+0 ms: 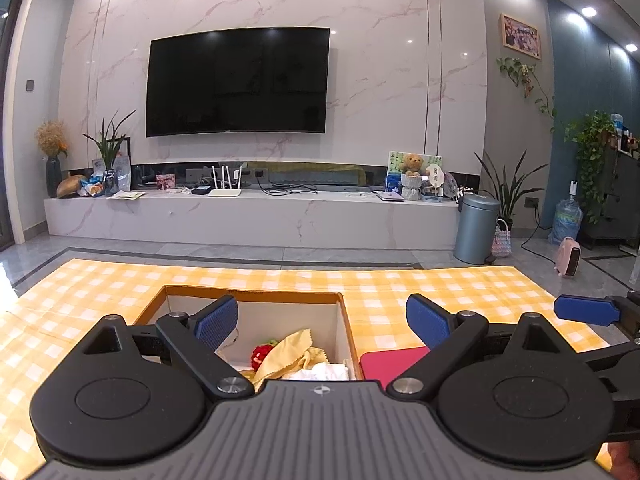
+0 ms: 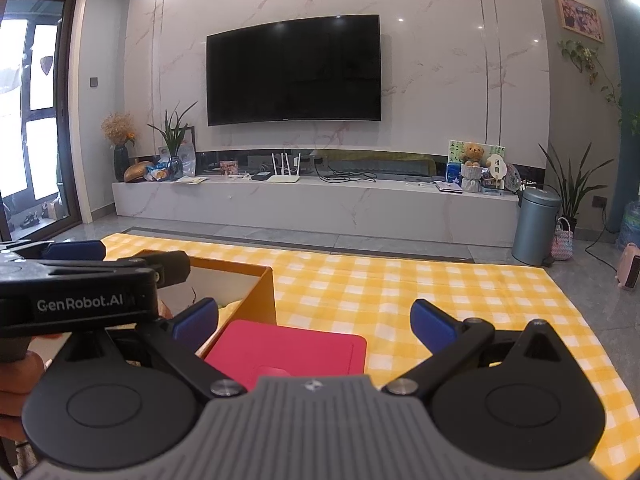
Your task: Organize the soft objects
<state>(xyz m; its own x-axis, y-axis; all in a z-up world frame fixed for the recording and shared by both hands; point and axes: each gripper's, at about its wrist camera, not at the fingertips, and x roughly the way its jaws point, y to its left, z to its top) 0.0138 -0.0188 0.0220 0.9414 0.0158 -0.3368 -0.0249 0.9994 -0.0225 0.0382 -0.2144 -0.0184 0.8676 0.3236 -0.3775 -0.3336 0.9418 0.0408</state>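
Spreading under everything is the yellow-and-white checked cloth (image 1: 400,280) that covers my worktop, with grey floor tiles beyond its far edge. On it stands an open cardboard box (image 1: 347,320) with orange walls and a white lining, its top facing up. Just beside the box's right wall lies a flat red mat (image 2: 288,354), touching or nearly touching it; I cannot tell which.

Inside the box the soft things sit in a loose heap at the near side: a yellow cloth (image 1: 290,354) with a zigzag edge draped on top, a white crumpled fabric (image 1: 324,372) just right of it against the wall, and a small red knitted piece (image 1: 262,354) with a bit of green peeking out at the left.

My left fingers (image 1: 326,320) are spread wide with nothing between them, one blue pad above the box interior, the other above the red mat. My right fingers (image 2: 314,320) are likewise wide apart and empty, held above the red mat, with the left tool's black body crossing the left of that view.
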